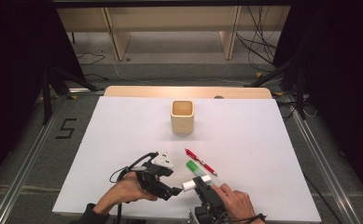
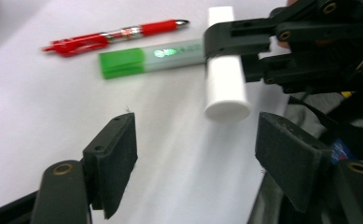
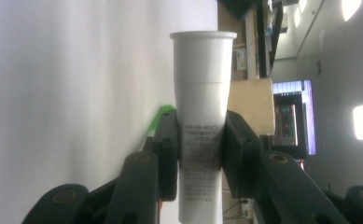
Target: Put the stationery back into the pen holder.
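Observation:
My right gripper [image 1: 203, 185] is shut on a white tube [image 1: 196, 182] and holds it just above the table, cap end toward the left. In the right gripper view the tube [image 3: 202, 93] stands clamped between the jaws of that gripper [image 3: 201, 147]. My left gripper [image 1: 173, 190] is open, and its jaws point at the tube's cap end [image 2: 226, 88] from close by, without touching it. Beyond the tube lie a green-capped marker [image 2: 146, 58] and a red pen [image 2: 114, 35] on the white table. The marker [image 1: 195, 168] and pen [image 1: 200, 161] rest side by side.
A wooden square cup [image 1: 182, 116] stands upright at the table's middle back, also visible behind the tube as the cup [image 3: 254, 105]. The white tabletop [image 1: 123, 130] stretches wide to the left and right. Floor cables and dark stands surround the table.

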`<action>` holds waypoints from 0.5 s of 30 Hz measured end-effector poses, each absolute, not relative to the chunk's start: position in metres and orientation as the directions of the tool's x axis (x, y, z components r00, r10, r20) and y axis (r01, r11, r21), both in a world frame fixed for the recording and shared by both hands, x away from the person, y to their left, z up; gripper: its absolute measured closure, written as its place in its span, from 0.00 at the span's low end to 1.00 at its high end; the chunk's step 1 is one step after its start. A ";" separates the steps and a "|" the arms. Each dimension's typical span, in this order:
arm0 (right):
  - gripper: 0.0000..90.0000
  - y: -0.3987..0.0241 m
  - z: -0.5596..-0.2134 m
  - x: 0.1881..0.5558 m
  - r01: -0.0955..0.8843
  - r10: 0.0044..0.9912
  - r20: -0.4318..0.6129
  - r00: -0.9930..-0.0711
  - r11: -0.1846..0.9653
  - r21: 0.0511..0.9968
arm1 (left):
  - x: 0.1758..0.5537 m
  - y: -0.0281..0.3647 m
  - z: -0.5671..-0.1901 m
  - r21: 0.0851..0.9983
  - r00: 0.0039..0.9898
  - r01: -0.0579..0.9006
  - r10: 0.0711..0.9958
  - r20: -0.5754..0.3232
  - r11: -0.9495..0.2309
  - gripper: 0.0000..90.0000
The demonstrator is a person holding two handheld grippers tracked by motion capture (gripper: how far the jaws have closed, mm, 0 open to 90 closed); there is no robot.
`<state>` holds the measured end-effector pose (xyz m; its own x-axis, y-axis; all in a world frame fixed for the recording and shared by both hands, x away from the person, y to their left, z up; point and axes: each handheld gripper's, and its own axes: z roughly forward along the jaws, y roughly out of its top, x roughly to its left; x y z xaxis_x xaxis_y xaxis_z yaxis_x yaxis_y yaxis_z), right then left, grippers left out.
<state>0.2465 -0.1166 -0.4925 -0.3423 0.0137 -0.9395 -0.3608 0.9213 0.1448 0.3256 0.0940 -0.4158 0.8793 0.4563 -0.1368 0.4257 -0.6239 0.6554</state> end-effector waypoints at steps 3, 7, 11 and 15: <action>0.78 -0.120 -0.490 0.249 -0.342 0.052 -0.932 -0.358 0.922 0.183 | 0.327 0.103 -0.418 0.683 0.864 0.435 0.486 -0.133 -0.586 0.30; 0.78 -0.124 -0.484 0.254 -0.318 0.106 -0.913 -0.394 0.916 0.244 | 0.327 0.112 -0.421 0.749 0.839 0.406 0.537 -0.080 -0.523 0.27; 0.78 -0.128 -0.476 0.258 -0.280 0.190 -0.870 -0.454 0.897 0.342 | 0.328 0.120 -0.421 0.800 0.816 0.390 0.573 -0.070 -0.457 0.27; 0.78 -0.134 -0.466 0.265 -0.224 0.297 -0.794 -0.529 0.854 0.469 | 0.327 0.125 -0.426 0.819 0.796 0.386 0.602 -0.062 -0.425 0.26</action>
<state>0.2647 -0.1338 -0.4658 -0.5295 0.2974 -0.7945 -0.2242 0.8542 0.4692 0.3273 0.1250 -0.4257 0.7957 0.6025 -0.0617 0.3856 -0.4254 0.8188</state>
